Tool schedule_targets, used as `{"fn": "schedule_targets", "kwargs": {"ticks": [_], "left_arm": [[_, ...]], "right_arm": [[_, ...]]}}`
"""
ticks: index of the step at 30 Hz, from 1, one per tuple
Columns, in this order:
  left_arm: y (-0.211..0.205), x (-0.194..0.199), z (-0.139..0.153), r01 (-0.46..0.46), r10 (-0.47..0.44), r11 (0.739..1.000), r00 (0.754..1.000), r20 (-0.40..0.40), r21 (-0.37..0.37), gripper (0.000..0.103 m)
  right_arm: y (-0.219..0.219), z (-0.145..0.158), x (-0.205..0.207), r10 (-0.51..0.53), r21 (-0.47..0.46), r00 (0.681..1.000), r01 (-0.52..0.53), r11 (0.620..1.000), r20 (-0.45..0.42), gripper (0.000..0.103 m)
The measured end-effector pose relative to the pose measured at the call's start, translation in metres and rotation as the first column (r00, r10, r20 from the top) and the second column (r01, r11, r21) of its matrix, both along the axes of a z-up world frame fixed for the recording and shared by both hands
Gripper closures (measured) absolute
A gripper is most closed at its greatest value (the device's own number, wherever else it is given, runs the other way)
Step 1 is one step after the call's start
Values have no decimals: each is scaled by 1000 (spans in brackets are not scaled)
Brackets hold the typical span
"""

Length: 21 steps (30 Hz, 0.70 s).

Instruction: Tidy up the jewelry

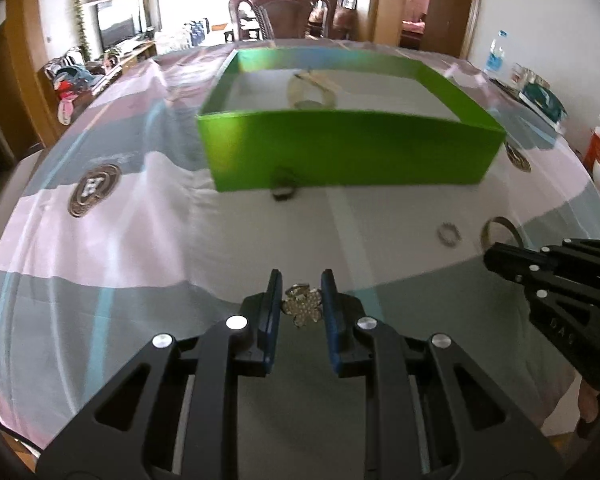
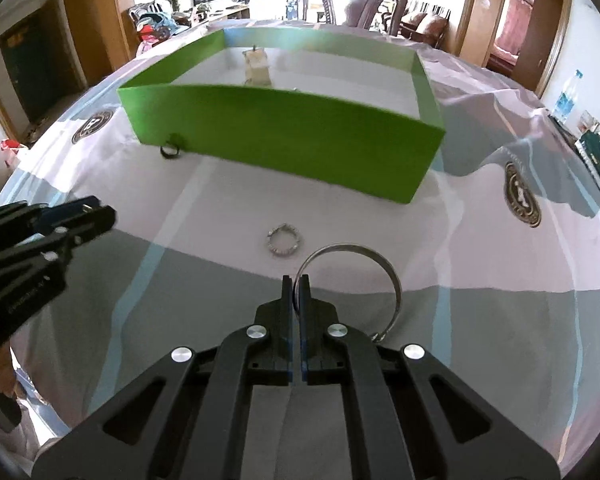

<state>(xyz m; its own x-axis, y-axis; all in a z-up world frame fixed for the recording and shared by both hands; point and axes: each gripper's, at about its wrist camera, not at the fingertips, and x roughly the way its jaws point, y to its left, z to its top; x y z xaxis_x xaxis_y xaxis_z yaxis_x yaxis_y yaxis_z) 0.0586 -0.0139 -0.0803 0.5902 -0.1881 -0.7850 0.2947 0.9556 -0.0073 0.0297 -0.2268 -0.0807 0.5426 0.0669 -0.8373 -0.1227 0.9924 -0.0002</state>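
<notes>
My left gripper (image 1: 300,284) is shut on a flower-shaped rhinestone brooch (image 1: 303,307), held just above the cloth. My right gripper (image 2: 296,282) is shut on the rim of a thin silver bangle (image 2: 394,276), which arcs off to its right. A small sparkly ring (image 2: 283,241) lies on the cloth ahead of the right gripper, also seen as the ring (image 1: 449,235). A dark ring (image 1: 283,192) leans at the foot of the green box (image 1: 352,148). Inside the box (image 2: 284,128) lies a pale piece of jewelry (image 2: 256,66).
A striped cloth (image 1: 140,240) with round emblems covers the table. A dark wooden chair (image 1: 286,8) stands behind the far edge. A water bottle (image 1: 496,52), books and a red box sit at the right edge. A hand (image 2: 2,376) holds the left gripper.
</notes>
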Motion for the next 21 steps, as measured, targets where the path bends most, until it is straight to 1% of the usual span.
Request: {"fn": "schedule_targets", "kwargs": {"ticks": [4, 6, 8, 9, 11, 13, 14, 18, 21], "left_arm": [[-1, 0, -8, 10, -10, 1000, 1000, -19, -7, 83], [5, 2, -10, 8, -9, 1000, 1000, -20, -24, 80], [14, 3, -12, -2, 1, 999, 1000, -19, -34, 57], [16, 4, -13, -5, 5, 1000, 1000, -14, -31, 55], [21, 4, -14, -3, 3, 1000, 1000, -13, -25, 54], [25, 3, -17, 9, -10, 999, 1000, -16, -31, 53], [28, 3, -18, 11, -12, 999, 1000, -16, -31, 52], [43, 4, -21, 1, -1, 999, 1000, -15, -53, 52], [59, 8, -20, -41, 40, 997, 999, -23, -70, 51]], "right_arm": [[6, -3, -1, 24, 10, 1000, -24, 1000, -5, 100], [7, -4, 0, 24, 12, 1000, -24, 1000, -11, 100], [6, -4, 0, 14, 20, 1000, -14, 1000, -16, 99], [4, -3, -1, 8, 26, 1000, -8, 1000, -16, 98], [1, -1, -3, -5, 33, 1000, 5, 999, -9, 89], [-6, 1, -4, -29, 35, 1000, 29, 999, 3, 68], [-9, 2, -4, -40, 38, 999, 40, 998, 8, 64], [-18, 4, -6, -59, 45, 998, 59, 997, 13, 63], [-21, 2, -5, -65, 47, 998, 65, 997, 5, 63]]}}
